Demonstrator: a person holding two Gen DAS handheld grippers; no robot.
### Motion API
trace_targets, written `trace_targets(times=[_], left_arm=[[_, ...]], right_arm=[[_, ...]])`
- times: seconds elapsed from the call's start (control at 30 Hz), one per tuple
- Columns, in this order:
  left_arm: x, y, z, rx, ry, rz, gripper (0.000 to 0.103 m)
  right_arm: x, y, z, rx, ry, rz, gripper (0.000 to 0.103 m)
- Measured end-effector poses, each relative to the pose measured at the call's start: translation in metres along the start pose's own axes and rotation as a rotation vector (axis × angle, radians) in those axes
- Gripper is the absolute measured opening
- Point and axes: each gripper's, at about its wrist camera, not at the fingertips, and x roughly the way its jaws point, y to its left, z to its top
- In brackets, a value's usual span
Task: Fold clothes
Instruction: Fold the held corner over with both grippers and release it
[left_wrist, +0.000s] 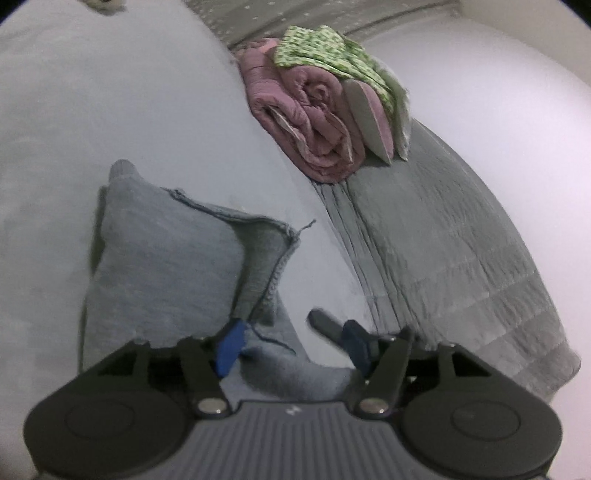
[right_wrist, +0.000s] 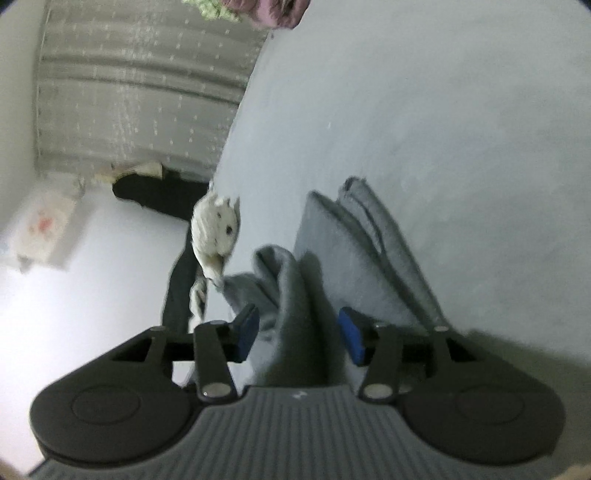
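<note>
Grey knit garment (left_wrist: 162, 258) lies part-folded on the pale bed sheet (left_wrist: 92, 110), its near end bunched between my left gripper (left_wrist: 291, 343) jaws, which stand apart and grip nothing. My right gripper (right_wrist: 299, 332) is likewise apart, a fold of the cloth loose between its pads. Released like this, the fold may slump open. Open sheet lies far and left; a rolled pink quilt (left_wrist: 314, 122) and the bed's right edge limit room there.
</note>
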Motion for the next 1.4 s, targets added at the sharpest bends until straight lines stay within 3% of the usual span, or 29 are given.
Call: trace_targets(times=[0.4, 0.5, 0.6, 0.73, 0.87, 1.0, 1.2, 1.4], left_arm=[[-0.013, -0.041, -0.015, 0.261, 0.108, -0.052, 0.072], [-0.033, -0.042, -0.015, 0.304, 0.108, -0.077, 0.07], [-0.055, -0.042, -0.011, 0.341, 0.074, -0.088, 0.067], [-0.069, -0.04, 0.001, 0.395, -0.023, 0.001, 0.061], [-0.069, -0.031, 0.006, 0.441, -0.083, 0.14, 0.058], [-0.061, -0.023, 0.009, 0.426, -0.089, 0.2, 0.054], [-0.052, -0.025, 0.003, 0.443, -0.108, 0.209, 0.046], [-0.035, -0.032, -0.006, 0.491, -0.09, 0.203, 0.043]], right_arm=[[0.011, 0.011, 0.005, -0.008, 0.03, 0.006, 0.064], [0.015, 0.019, 0.002, -0.073, 0.04, -0.031, 0.063], [0.019, 0.028, -0.003, -0.152, 0.05, -0.076, 0.054], [0.026, 0.037, -0.011, -0.269, 0.051, -0.136, 0.024], [0.025, 0.037, -0.01, -0.289, 0.024, -0.116, 0.019], [0.02, 0.036, 0.001, -0.241, 0.01, -0.025, 0.018], [0.012, 0.017, 0.026, -0.084, -0.003, 0.099, 0.018], [0.002, 0.006, 0.038, -0.036, 0.002, 0.079, 0.018]])
